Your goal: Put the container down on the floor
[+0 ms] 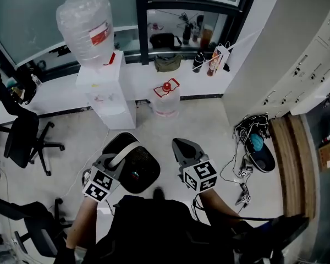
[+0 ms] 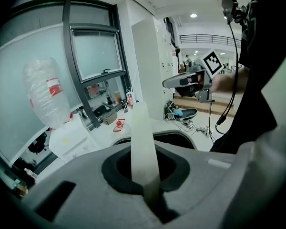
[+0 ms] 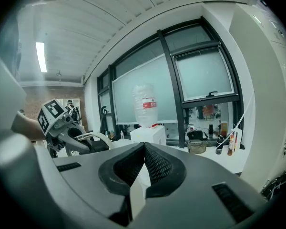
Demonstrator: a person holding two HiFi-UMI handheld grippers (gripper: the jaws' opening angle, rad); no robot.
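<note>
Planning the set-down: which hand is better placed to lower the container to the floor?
Left. The left tongs are shut on the white handle of the black container; the right tongs are shut and empty, beside it.

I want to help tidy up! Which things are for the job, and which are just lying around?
For the job:
black container
white handle
left gripper, jaws shut on that handle
floor

Just lying about:
water dispenser
small jug
office chair
cables
olive bag
</note>
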